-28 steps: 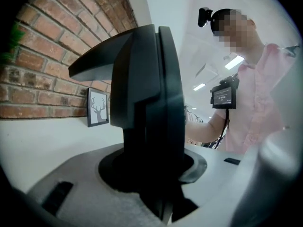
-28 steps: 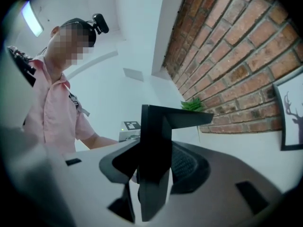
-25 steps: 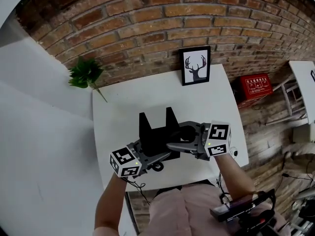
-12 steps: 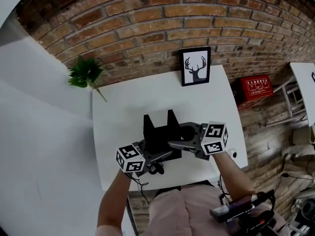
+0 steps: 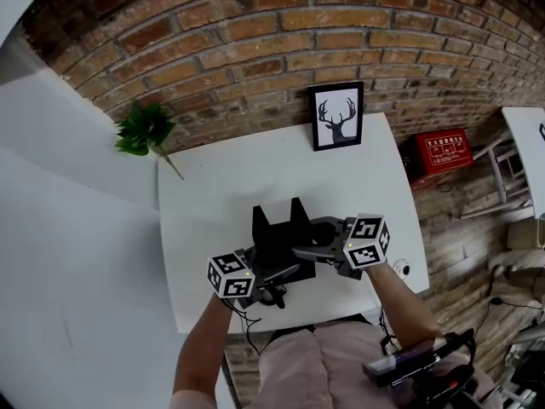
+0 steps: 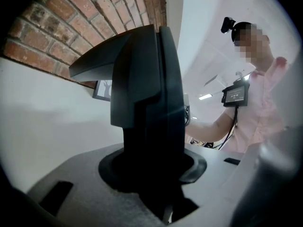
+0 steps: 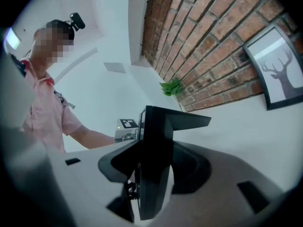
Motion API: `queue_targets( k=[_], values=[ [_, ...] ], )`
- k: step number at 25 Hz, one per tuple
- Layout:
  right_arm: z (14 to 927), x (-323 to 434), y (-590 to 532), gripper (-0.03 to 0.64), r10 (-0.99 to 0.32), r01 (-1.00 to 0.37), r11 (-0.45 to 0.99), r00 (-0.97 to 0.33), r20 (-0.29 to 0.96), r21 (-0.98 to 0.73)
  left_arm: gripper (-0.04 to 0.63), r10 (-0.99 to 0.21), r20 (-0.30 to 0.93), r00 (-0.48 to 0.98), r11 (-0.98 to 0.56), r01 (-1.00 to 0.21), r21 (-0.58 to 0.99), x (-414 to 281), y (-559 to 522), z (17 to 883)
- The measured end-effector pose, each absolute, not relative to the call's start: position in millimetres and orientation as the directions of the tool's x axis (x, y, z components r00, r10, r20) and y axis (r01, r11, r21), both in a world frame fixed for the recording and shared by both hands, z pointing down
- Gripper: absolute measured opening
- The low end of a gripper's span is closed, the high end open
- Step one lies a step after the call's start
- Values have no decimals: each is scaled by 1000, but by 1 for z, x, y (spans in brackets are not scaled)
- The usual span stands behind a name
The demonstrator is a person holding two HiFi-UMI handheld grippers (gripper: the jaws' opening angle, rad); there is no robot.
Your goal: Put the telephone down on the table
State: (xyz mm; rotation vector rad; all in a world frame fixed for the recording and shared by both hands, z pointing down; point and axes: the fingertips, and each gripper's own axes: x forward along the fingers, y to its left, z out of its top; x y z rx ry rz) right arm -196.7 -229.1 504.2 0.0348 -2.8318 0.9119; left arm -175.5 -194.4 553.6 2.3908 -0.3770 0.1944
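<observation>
Left tongs [image 5: 285,273] and right tongs [image 5: 303,250] each clamp the black telephone [image 5: 279,231] from opposite sides over the white counter [image 5: 213,194]; whether it touches the counter is unclear.

The right tool [image 7: 156,167] grips the black telephone [image 7: 163,126] edge-on between its grey jaws at centre. At two o'clock a framed deer picture [image 7: 277,72] stands against the brick wall [image 7: 213,37] on the white worktop [image 7: 255,131]. A person [image 7: 45,103] in pink is at nine o'clock.
</observation>
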Motion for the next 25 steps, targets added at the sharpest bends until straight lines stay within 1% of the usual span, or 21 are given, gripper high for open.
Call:
queue_targets(
  k=[25],
  values=[
    [551,-204,-243,201,48,-88,753,-981,188,-652,167,-187,239,953,-616,-303,727,-181,-201,595]
  ],
)
